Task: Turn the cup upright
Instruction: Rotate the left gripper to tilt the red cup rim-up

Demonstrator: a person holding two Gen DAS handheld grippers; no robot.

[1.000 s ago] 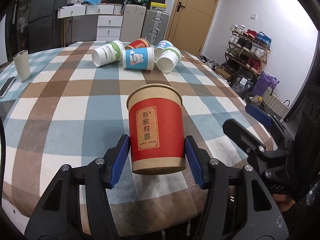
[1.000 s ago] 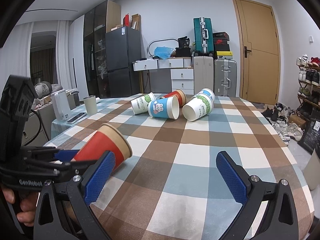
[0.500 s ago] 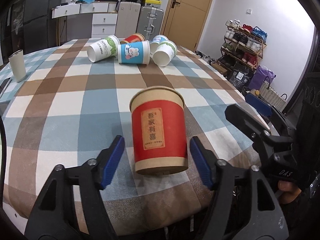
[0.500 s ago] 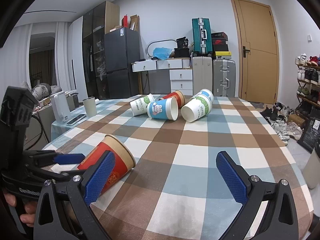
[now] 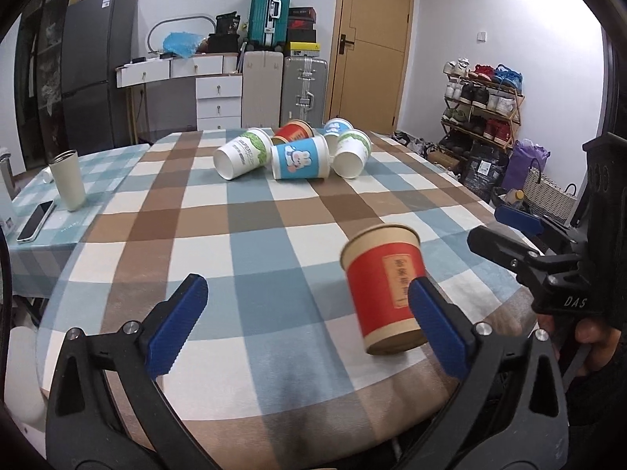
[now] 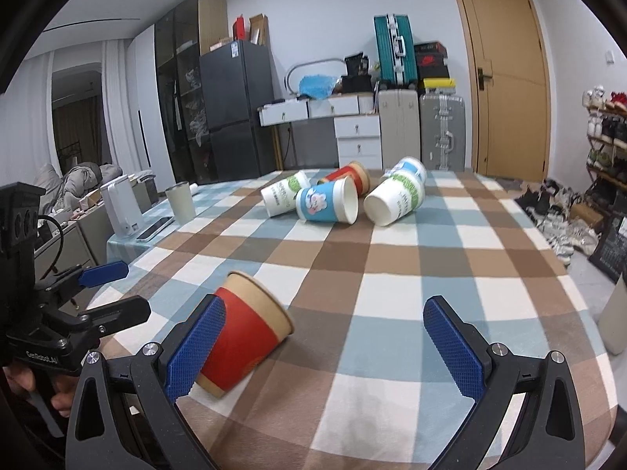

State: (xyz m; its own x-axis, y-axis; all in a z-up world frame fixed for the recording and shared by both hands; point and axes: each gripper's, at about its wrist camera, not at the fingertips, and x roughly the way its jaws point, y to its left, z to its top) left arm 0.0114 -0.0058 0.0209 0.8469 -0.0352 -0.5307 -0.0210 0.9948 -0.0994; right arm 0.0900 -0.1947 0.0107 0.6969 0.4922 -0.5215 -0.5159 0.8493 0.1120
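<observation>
A red paper cup (image 5: 386, 286) with a tan rim stands upright, mouth up, on the checked tablecloth (image 5: 274, 235) near the front edge. It also shows in the right wrist view (image 6: 245, 333), where it looks tilted. My left gripper (image 5: 305, 325) is open and empty; the cup stands just beyond its right finger (image 5: 435, 325). My right gripper (image 6: 325, 348) is open and empty, with the cup behind its left finger (image 6: 196, 348). Several paper cups lie on their sides at the far end, among them a blue rabbit cup (image 5: 299, 158).
A beige tumbler (image 5: 70, 180) and a phone (image 5: 35, 219) sit on the side table at the left. A white appliance (image 6: 121, 207) stands there too. Suitcases, drawers and a shoe rack (image 5: 482, 105) stand beyond the table.
My left gripper opened wide, let go of the red cup and moved left and back. The cup now stands alone on the cloth. The right gripper stayed open.
</observation>
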